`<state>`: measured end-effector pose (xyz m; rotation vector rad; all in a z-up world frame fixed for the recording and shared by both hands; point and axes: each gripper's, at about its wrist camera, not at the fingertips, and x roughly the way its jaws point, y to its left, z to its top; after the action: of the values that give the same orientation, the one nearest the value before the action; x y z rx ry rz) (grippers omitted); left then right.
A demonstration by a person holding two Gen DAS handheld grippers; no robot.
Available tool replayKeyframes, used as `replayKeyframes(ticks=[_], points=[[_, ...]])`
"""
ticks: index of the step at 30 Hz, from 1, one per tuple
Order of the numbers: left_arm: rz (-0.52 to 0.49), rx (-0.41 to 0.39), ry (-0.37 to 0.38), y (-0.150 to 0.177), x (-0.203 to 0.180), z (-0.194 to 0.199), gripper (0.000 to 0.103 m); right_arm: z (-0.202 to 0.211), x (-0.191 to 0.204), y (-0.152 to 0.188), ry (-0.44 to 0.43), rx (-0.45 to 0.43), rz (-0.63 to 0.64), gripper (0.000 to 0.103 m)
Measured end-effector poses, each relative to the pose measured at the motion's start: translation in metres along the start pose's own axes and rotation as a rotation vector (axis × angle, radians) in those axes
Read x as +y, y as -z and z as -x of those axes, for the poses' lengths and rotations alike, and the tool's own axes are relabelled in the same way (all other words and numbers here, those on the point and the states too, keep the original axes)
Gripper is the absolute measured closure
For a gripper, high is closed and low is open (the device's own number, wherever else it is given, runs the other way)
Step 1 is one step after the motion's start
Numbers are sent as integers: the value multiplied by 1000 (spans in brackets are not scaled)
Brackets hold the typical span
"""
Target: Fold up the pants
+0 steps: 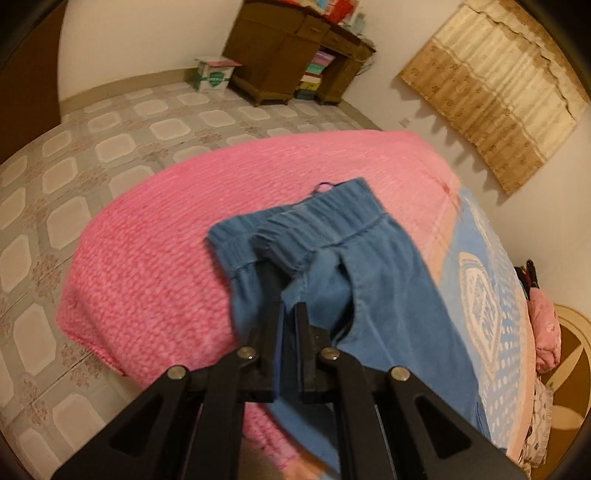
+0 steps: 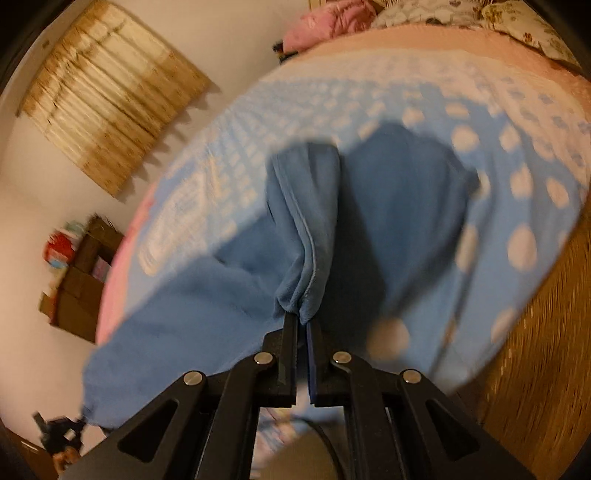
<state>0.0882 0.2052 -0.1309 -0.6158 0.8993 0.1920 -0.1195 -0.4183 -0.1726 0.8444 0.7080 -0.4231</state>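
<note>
Big picture first: the bed fills both views, a pink cover over its near end and a blue blanket with white dots further along. Around it, the tiled floor, and against the far wall a brown wooden desk with coloured boxes stacked in its open middle. A straw-coloured curtain hangs on the side wall. Pillows sit at the head of the bed, a pink one among them.

Now the pants: blue, soft, hanging over the bed between the two tools. The gathered waistband is up front in the left view, bunched and folded over, with a small loop sticking out from its far edge. The legs trail off toward the blue blanket.

Left tool: jaws pinched nearly together, cloth of the pants clamped between them just below the waistband.

Right tool: jaws likewise squeezed tight, a pleated wad of the pants caught at the tips, the fabric rising from them in a ridge and draping off to the left. This view is blurred, so which part of the pants it grips I cannot tell. A dark shadow falls on the blanket right behind the wad.
</note>
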Motion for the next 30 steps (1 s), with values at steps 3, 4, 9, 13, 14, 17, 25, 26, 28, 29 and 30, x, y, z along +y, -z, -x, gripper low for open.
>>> replayKeyframes(ticks=[3,4,9,13,14,17,25,26,28,29,30], points=[[10,-11,-61,-1,15,0,97,-10,-18,11,12,52,-54,99],[11,-12,-88,-1,19,1,98,-10,-26,11,-3,52,-94,99],[-85,-75,-155,-2,8,17,98,-7,-30,6,102,66,-74,81],[-232,-126,-136,1,-26,26,94,25,-33,-13,156,-61,-98,72],[-257,-129,-132,1,-33,25,92,34,-36,-19,133,-94,-117,62],[-298,-102,-145,4,-53,7,87,48,-44,-54,57,-181,-149,43],[-329,-65,-262,27,-70,-46,87,-18,-40,-120,191,-115,37,81],[-335,-70,-278,28,-69,-50,87,-29,-42,-121,232,-103,49,81],[-331,-67,-290,30,-70,-55,86,-39,-53,-117,220,-92,20,81],[-324,-65,-288,29,-69,-56,86,-47,-56,-116,211,-84,5,81],[-320,-67,-289,28,-69,-56,85,-47,-57,-113,225,-88,5,81]])
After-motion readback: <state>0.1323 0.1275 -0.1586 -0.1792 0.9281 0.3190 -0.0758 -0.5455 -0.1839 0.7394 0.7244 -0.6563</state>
